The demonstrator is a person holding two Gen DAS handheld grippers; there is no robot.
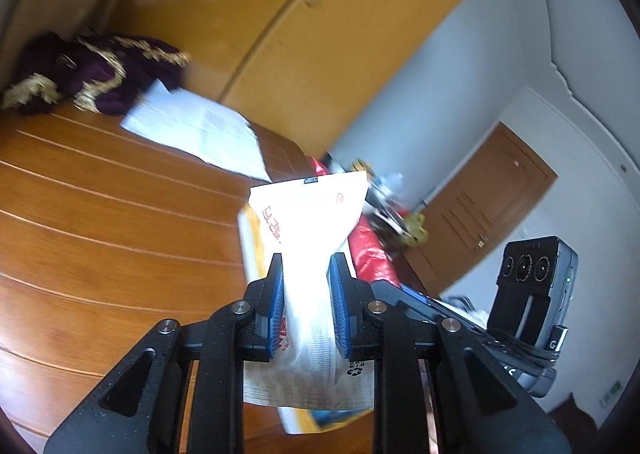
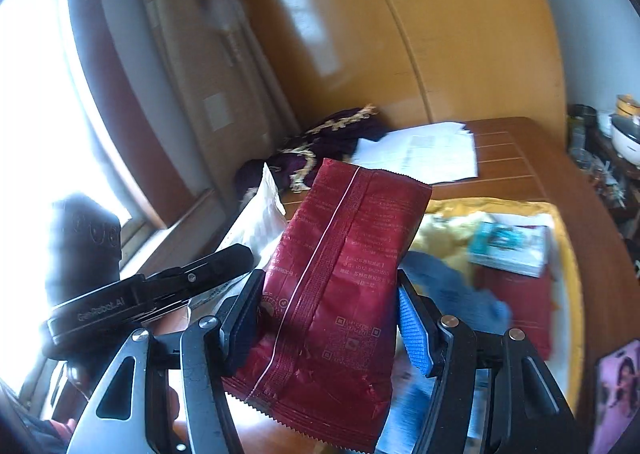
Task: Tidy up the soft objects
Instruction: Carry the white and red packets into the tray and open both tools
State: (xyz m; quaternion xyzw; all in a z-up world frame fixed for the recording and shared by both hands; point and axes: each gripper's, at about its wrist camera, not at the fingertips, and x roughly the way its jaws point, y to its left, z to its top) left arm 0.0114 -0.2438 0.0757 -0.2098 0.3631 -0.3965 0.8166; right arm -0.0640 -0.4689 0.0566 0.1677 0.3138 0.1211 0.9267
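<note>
The left gripper (image 1: 306,278) pinches a white packet (image 1: 310,221), held up above the wooden desk (image 1: 100,213). The right gripper (image 2: 330,302) clamps a dark red packet (image 2: 340,274) lifted over a yellow-rimmed tray (image 2: 574,278) of what looks like cloth and small packs, though blur hides detail. Farther back on the desk lie white papers (image 2: 424,153) and purple cloth with gold trim (image 1: 80,69), before wooden wardrobe doors (image 1: 320,33).

Daylight blows out the window (image 2: 36,125) at left; both fisheye views are motion-blurred, edges bowed and dark.
</note>
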